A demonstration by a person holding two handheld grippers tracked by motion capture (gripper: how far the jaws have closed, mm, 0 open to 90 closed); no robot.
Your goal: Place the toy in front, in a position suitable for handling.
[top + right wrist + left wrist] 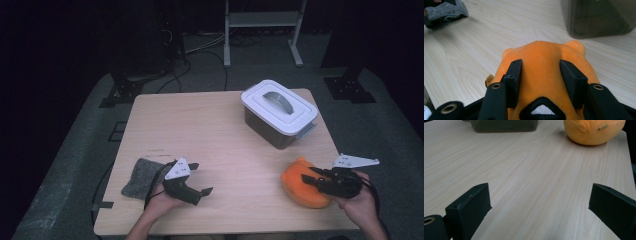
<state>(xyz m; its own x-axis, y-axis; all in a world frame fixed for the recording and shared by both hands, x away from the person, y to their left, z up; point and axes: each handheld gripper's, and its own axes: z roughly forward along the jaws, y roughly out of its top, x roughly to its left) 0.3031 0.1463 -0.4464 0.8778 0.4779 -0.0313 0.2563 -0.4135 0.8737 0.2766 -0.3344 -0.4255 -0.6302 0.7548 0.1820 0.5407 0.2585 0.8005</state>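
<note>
The small tag (489, 80) on the orange plush toy (544, 72) bears print too small to read.

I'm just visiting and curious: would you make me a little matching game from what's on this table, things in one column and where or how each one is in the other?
Things:
1. orange plush toy
2. grey cloth
3. storage box
4. left gripper

States:
A. lid on, at the table's far right
B. jaws wide apart over bare wood
C. squeezed between the right gripper's jaws
D. lying at the table's near left

Pairs: 1-C, 2-D, 3-A, 4-B
</note>
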